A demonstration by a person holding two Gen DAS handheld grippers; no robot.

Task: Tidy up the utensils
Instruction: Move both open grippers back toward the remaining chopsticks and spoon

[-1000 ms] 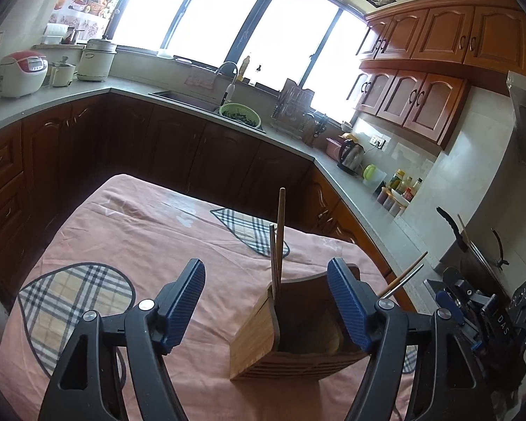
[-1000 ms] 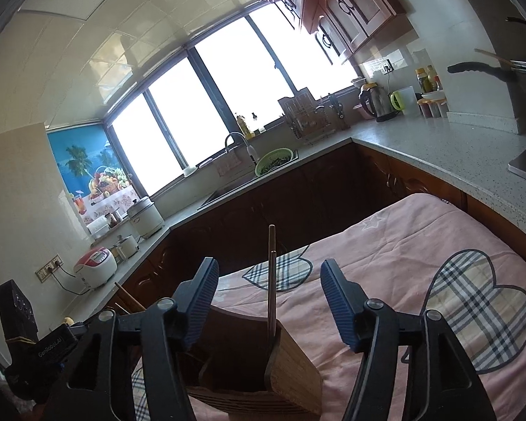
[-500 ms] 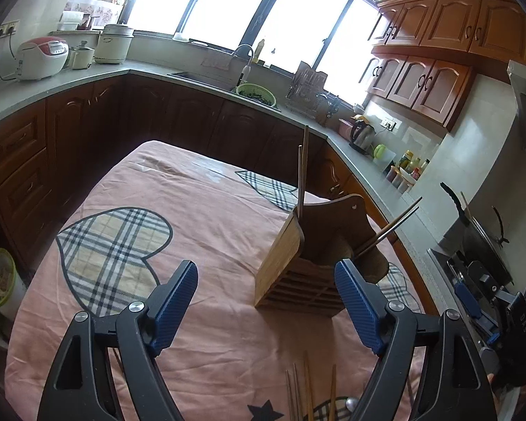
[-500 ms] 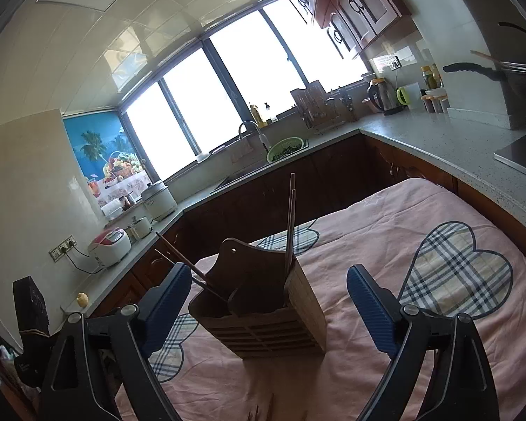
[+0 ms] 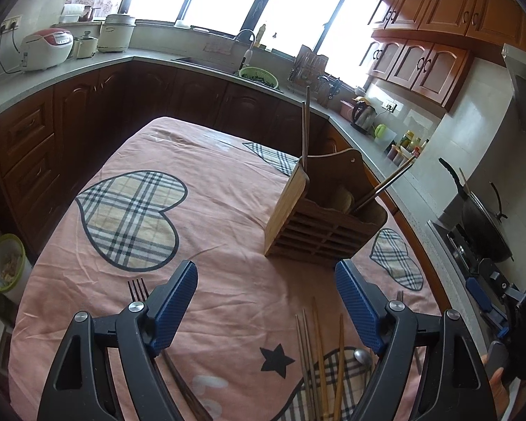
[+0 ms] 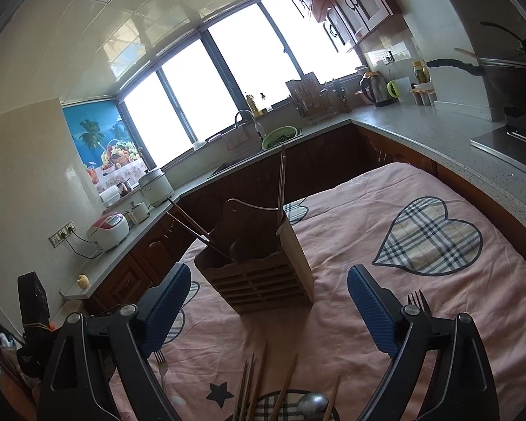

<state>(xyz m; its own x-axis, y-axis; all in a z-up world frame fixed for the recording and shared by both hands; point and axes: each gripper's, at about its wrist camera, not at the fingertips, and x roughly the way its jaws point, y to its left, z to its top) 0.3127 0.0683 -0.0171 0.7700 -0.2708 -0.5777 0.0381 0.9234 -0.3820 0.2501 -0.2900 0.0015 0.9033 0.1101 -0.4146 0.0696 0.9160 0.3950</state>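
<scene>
Grippers [image 5: 266, 301] [image 6: 268, 301] both empty, wide, facing wooden holder [image 5: 324, 217]

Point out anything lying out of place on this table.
Loose chopsticks, a spoon and forks lie scattered on the tablecloth, outside the wooden holder, which holds only a few chopsticks.

A pink tablecloth [image 5: 228, 182] carries beige plaid hearts outlined in dark grey and a dark star [image 5: 276, 360]. The utensil holder [image 5: 319, 217] is brown wood; the gripper pads [image 5: 175, 301] are blue.
</scene>
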